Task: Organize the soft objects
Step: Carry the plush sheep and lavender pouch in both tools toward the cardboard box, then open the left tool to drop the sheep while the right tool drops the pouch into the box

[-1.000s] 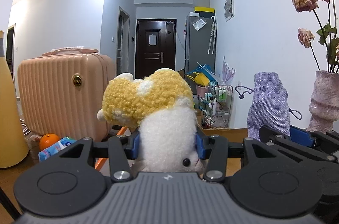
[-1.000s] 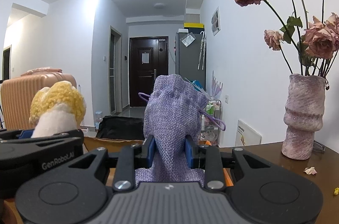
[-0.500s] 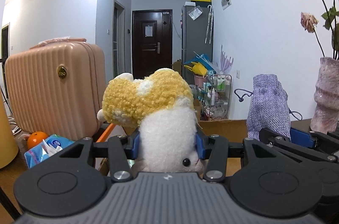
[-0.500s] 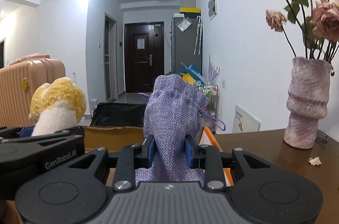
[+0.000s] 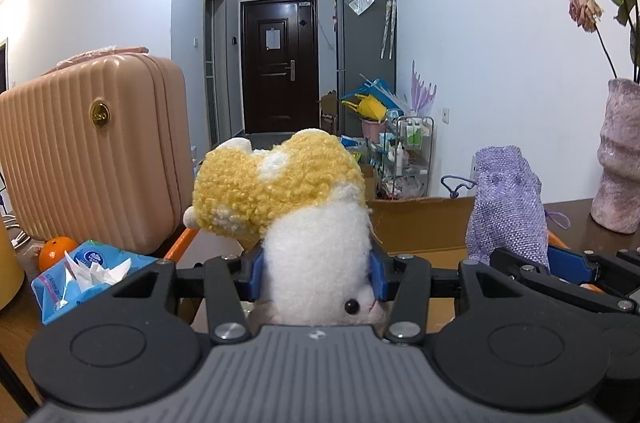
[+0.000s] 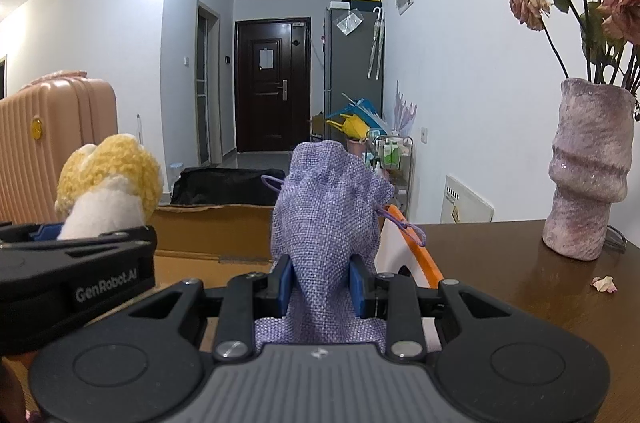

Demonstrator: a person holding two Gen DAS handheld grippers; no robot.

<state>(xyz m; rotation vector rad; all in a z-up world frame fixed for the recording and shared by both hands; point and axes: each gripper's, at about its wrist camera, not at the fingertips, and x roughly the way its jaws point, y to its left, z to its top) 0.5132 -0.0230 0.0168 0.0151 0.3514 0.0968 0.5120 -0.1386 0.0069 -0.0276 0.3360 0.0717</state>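
My left gripper [image 5: 318, 273] is shut on a yellow and white plush toy [image 5: 296, 207], held upside down with its black eye low. My right gripper [image 6: 322, 281] is shut on a purple drawstring pouch [image 6: 326, 207]. Both are held side by side above a cardboard box [image 6: 208, 227] on the brown table [image 6: 520, 271]. The pouch also shows at the right of the left wrist view [image 5: 506, 203], the plush at the left of the right wrist view [image 6: 108, 183]. A white tray with an orange rim [image 6: 416, 251] lies under the pouch.
A pink suitcase [image 5: 88, 151], a blue tissue pack [image 5: 86, 277] and an orange [image 5: 56, 251] stand at the left. A pink vase [image 6: 588, 171] with dried roses stands at the right, with a fallen petal [image 6: 604, 283] nearby. A hallway with clutter lies beyond.
Both grippers have lowered and tilted down a little with their loads still held; the room has risen in both views and more of the box and table shows.
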